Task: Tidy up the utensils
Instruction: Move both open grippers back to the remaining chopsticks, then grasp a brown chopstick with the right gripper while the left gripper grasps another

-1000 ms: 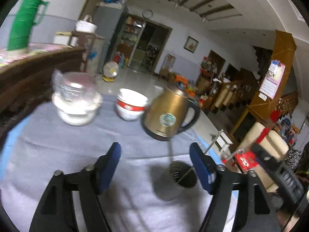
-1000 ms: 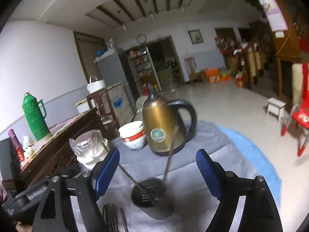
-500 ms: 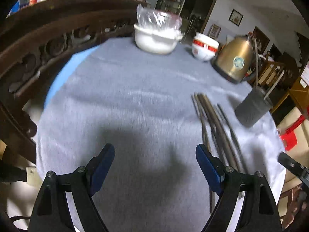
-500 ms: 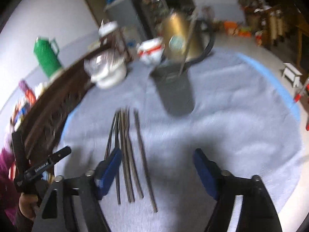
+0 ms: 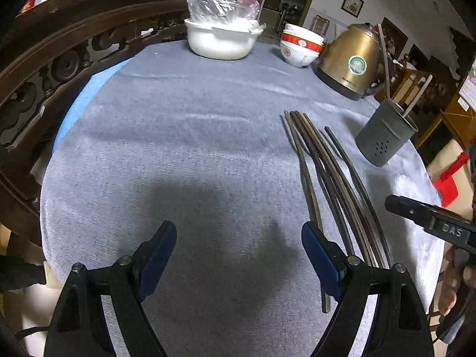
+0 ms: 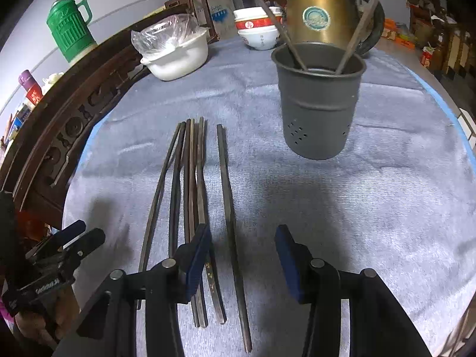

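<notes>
Several dark chopsticks (image 6: 190,184) lie side by side on the grey tablecloth (image 6: 357,208); they also show in the left wrist view (image 5: 324,172). A grey perforated utensil holder (image 6: 319,101) stands behind them with two chopsticks leaning inside; it also shows in the left wrist view (image 5: 385,134). My right gripper (image 6: 242,250) is open and empty, low over the near ends of the chopsticks, with one separate chopstick (image 6: 229,196) between its fingers. My left gripper (image 5: 238,255) is open and empty over bare cloth, left of the chopsticks.
A gold kettle (image 6: 319,12), stacked red-and-white bowls (image 6: 255,29) and a plastic-covered white bowl (image 6: 178,53) stand at the back. A carved wooden chair back (image 5: 59,56) curves along the table's left edge. A green thermos (image 6: 70,29) stands beyond it.
Both grippers have pulled back from the holder and kettle toward the near side and tilted down; the chopsticks on the cloth are now in view. Both stay open.
</notes>
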The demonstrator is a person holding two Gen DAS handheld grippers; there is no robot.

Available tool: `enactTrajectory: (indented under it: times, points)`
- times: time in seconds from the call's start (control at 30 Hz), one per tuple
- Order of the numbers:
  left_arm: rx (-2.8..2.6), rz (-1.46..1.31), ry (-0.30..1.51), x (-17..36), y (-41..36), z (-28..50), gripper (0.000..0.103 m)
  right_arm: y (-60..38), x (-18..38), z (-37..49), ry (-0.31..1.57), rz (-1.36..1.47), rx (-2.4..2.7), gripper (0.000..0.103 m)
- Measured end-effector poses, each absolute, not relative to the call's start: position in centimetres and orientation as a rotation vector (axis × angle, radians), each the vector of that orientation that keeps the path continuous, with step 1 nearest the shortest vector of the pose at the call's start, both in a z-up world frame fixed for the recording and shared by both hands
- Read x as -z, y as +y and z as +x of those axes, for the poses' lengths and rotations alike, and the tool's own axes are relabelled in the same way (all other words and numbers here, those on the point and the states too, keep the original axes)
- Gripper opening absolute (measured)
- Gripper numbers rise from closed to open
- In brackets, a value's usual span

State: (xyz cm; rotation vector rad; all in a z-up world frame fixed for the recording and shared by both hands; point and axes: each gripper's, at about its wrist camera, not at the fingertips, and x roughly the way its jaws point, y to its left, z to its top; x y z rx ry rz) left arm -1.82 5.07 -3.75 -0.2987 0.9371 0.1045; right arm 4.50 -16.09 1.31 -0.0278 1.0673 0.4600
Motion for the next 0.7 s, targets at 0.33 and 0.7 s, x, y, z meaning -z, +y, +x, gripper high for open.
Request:
enactTrajectory:
  times: [0.33, 0.7]
  points:
    - [-0.080, -0.245, 0.975, 3.7, 3.1, -1.0, 0.086, -13.4, 0.5, 6.7, 1.134, -0.111, -0.476, 0.036]
    - [-0.062, -0.135, 1.045, 4.6, -0.4, 1.6, 0.086, -17.2, 1.2, 4.5, 1.161, 0.029, -0.388, 0.008]
